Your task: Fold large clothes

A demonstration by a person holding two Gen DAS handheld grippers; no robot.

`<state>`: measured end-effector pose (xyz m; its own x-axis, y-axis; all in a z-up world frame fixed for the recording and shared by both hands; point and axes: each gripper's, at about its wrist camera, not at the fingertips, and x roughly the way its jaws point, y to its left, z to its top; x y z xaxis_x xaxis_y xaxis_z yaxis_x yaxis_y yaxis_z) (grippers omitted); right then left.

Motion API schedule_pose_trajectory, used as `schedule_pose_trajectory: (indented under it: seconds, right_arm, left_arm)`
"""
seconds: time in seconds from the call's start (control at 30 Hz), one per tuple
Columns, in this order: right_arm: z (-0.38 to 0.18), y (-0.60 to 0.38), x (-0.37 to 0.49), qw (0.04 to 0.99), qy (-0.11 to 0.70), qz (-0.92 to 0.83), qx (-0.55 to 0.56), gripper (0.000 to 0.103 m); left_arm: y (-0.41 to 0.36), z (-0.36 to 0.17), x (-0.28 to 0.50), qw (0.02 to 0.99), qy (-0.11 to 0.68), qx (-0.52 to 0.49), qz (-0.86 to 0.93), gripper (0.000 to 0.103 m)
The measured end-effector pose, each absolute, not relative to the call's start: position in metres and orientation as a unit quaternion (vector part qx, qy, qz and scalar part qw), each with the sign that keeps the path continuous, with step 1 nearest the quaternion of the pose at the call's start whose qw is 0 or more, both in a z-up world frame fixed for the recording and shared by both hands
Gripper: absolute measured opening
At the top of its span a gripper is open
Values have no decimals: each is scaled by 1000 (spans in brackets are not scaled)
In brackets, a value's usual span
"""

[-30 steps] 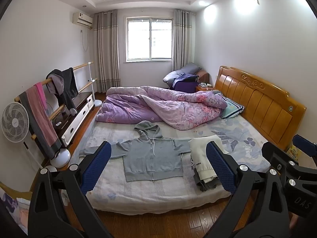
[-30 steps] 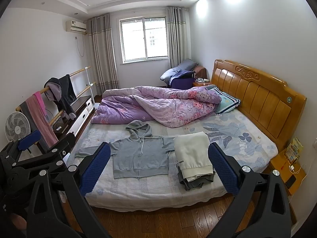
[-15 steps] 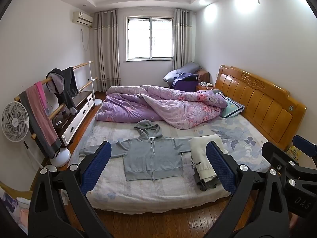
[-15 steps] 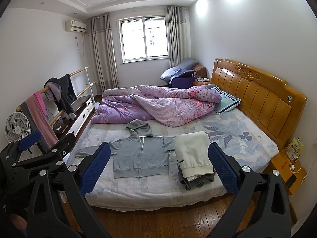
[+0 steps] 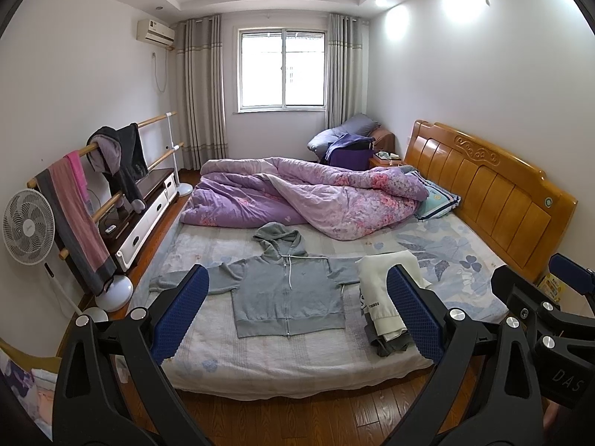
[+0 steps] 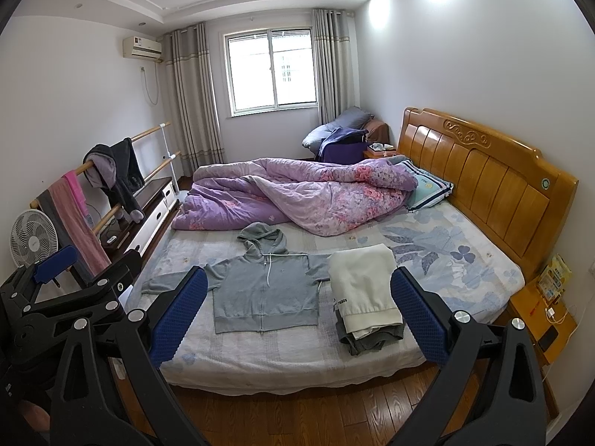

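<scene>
A grey zip hoodie point(image 5: 286, 291) point(image 6: 266, 291) lies spread flat, front up, sleeves out, near the front edge of the bed point(image 5: 297, 364). To its right sits a stack of folded clothes point(image 5: 386, 306) point(image 6: 366, 293), cream on top and dark grey beneath. My left gripper point(image 5: 295, 314) is open and empty, held back from the bed above the floor. My right gripper point(image 6: 297, 314) is likewise open and empty, well short of the bed. Each gripper shows at the edge of the other's view.
A rumpled purple quilt point(image 5: 305, 193) fills the far half of the bed. The wooden headboard point(image 5: 483, 186) is on the right, with a nightstand point(image 6: 539, 308) beside it. On the left stand a clothes rail point(image 5: 104, 171), a fan point(image 5: 28, 226) and a low cabinet point(image 5: 148, 208). Wooden floor point(image 6: 297, 416) lies below.
</scene>
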<state>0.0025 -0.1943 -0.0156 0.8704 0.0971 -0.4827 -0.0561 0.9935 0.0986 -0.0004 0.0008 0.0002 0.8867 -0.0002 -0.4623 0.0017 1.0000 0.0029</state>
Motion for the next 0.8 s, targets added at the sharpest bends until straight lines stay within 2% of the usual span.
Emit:
schedule_pose_trajectory:
  seconds: [0.8]
  right_arm:
    - [-21, -191, 3, 966, 252, 39, 40, 95]
  left_arm:
    - [5, -4, -1, 971, 240, 2, -1, 97]
